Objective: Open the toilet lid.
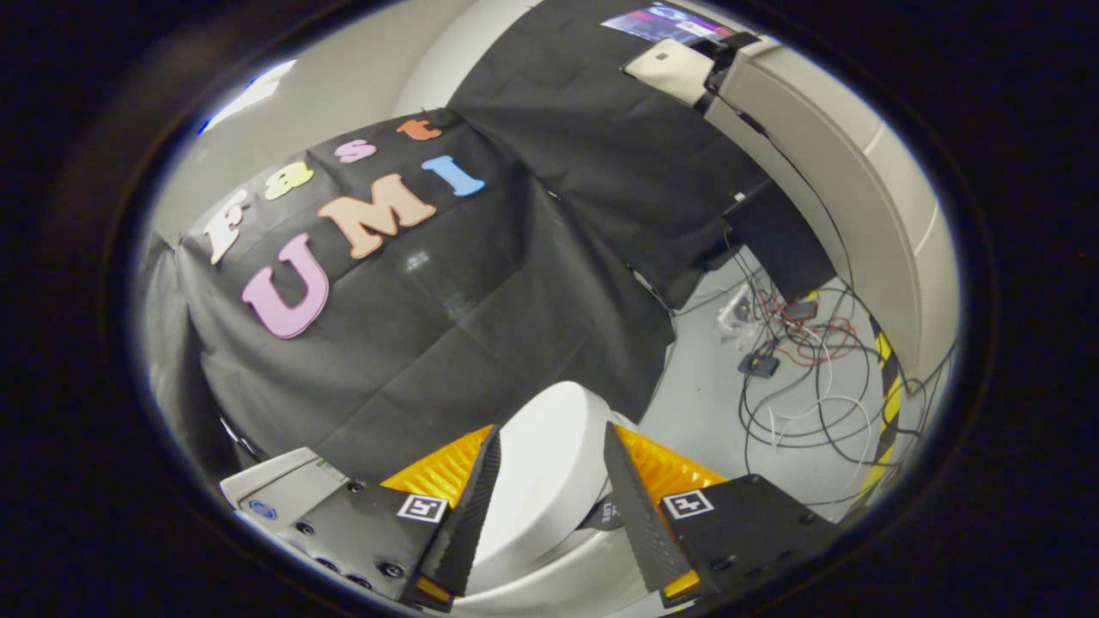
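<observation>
The gripper [549, 446] hangs with its two fingers spread apart, clamped on nothing, and the one white toilet lid [549, 463] lies between them and just ahead, its rounded end pointing away toward the black cloth wall [481, 283]. The lid's long axis seems to run roughly along the fingers, so I'd judge the lift must start from an edge close by. Off past the right finger sits one tangle of cables [798, 378] on the pale floor [713, 412], with a small black box [759, 365] among them.
</observation>
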`<action>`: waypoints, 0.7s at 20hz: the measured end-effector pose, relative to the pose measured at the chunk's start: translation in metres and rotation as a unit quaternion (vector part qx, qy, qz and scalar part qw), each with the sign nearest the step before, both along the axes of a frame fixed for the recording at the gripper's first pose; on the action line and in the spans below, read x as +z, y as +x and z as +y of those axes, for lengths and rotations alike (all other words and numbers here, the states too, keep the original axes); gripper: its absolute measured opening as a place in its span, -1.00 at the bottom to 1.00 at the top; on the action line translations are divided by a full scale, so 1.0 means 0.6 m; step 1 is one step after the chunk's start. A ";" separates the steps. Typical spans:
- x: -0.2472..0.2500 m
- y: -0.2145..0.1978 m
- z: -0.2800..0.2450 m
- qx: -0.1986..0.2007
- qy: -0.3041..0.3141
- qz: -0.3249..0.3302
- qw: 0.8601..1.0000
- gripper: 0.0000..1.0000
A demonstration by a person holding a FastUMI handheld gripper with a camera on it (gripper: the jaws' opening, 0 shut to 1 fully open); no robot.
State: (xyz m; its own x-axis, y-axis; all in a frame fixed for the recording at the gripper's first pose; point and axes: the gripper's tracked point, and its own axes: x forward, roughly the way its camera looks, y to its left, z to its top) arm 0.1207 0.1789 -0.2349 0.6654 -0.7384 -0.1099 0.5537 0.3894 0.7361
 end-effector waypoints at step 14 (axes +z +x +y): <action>-0.115 0.024 0.017 0.001 0.169 -0.102 0.980 0.20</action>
